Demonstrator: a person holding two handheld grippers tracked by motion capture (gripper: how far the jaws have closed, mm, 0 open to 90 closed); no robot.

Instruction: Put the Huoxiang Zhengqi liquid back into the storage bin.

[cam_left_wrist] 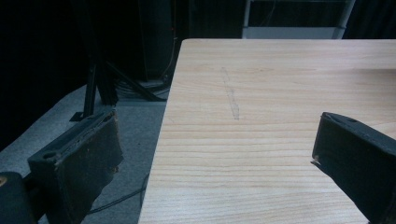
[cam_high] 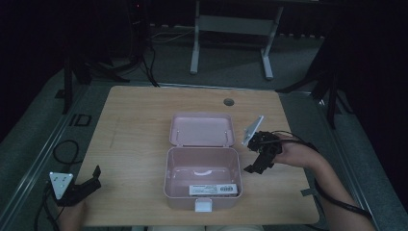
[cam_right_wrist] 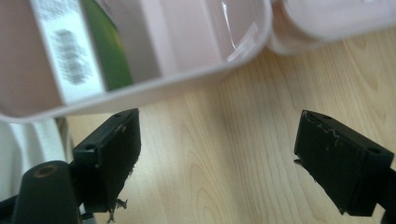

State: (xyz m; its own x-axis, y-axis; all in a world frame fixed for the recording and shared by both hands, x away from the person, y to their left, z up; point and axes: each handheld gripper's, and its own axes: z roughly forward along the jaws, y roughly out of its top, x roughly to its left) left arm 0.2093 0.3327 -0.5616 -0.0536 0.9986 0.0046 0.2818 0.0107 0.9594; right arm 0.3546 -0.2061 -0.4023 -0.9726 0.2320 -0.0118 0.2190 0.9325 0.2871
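No legible text anywhere. White label (cam_high: 214, 188) on a flat item lying inside the open pink box (cam_high: 169, 179), near its front wall: dark print and barcode-like bars, too small to read in the high view. Right gripper view shows the same label (cam_right_wrist: 70, 56) with a blurred dark block, unreadable, beside a green patch (cam_right_wrist: 109, 51). Nothing else carries print.

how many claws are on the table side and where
2. The left claw hovers open at the table's near left corner; the right claw hovers open beside the open pink box's right wall.
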